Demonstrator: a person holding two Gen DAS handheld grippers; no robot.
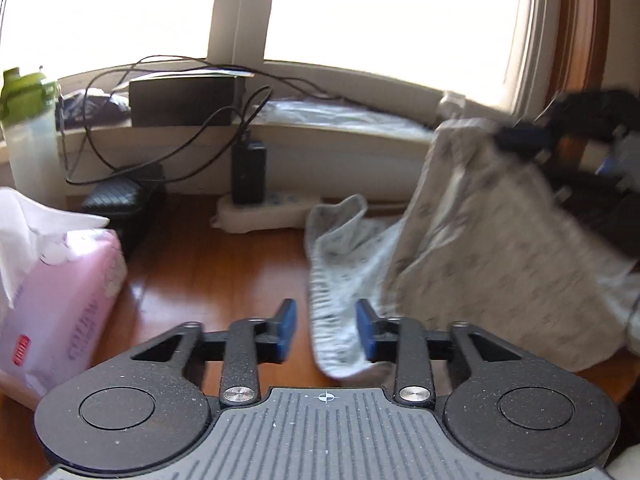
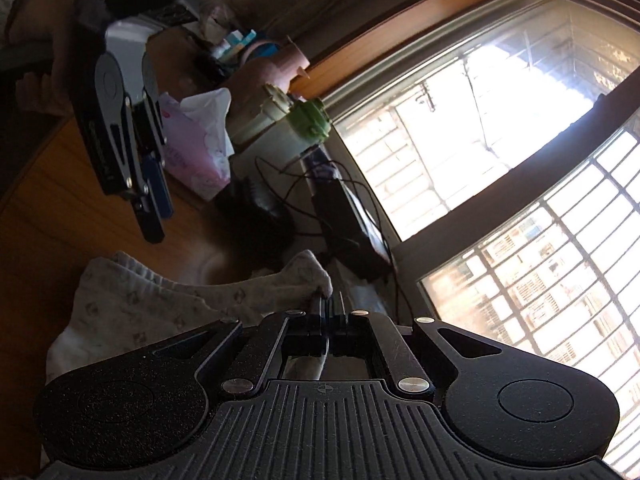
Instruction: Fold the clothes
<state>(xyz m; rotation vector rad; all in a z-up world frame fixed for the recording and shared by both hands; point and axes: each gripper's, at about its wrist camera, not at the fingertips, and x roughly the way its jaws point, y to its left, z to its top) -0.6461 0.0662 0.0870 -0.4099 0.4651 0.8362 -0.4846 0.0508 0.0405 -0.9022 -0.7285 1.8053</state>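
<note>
One gripper, my right one [image 2: 326, 308], is pinched tight on a corner of the gray cloth [image 1: 492, 240] and holds it up. My left gripper [image 1: 326, 330] is spread wide, holding nothing. The hanging cloth is just ahead and right of it, over the wooden table [image 1: 208, 276].

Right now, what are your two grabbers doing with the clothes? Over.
Left gripper open, empty, beside hem. Right gripper shut on patterned garment, lifting one corner off wooden table. Tissue pack sits left, apart.
</note>
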